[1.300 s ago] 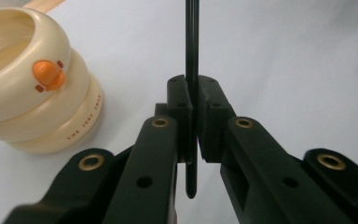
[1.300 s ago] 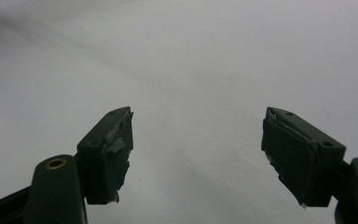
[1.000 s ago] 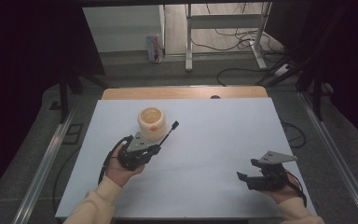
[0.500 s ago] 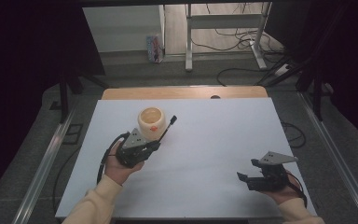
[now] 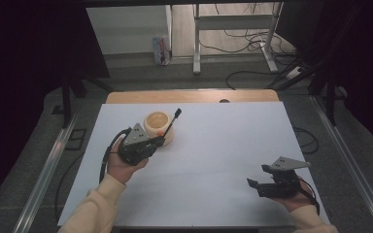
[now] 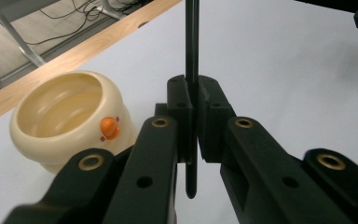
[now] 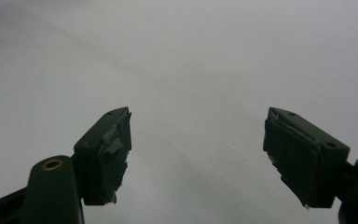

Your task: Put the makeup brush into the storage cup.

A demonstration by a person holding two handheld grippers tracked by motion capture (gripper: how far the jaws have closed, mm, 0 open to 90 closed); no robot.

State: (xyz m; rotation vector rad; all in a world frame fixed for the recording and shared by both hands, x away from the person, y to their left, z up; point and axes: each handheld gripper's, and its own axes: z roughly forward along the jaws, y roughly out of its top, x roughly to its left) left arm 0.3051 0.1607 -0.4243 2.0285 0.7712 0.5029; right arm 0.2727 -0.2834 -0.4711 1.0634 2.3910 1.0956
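Since a second ago, we see the left gripper (image 5: 161, 140) has lifted the thin black stick (image 5: 173, 120), pinched tight between its jaws, up beside the cream bowl (image 5: 158, 125). The right gripper (image 5: 253, 184) has stayed put, jaws spread over bare table (image 5: 223, 145). The left gripper view adds the bowl's orange knob (image 6: 108, 126).

High view: fixed above the person's side, facing forward and down; takes in the whole white table (image 5: 213, 145) and the floor beyond.
Left gripper view: rides the left tool (image 6: 193, 126), looks along its jaws, very near; shares the cream bowl (image 6: 70, 121) and the table's wooden far edge with the high view.
Right gripper view: rides the right tool (image 7: 198, 149), close on bare table.
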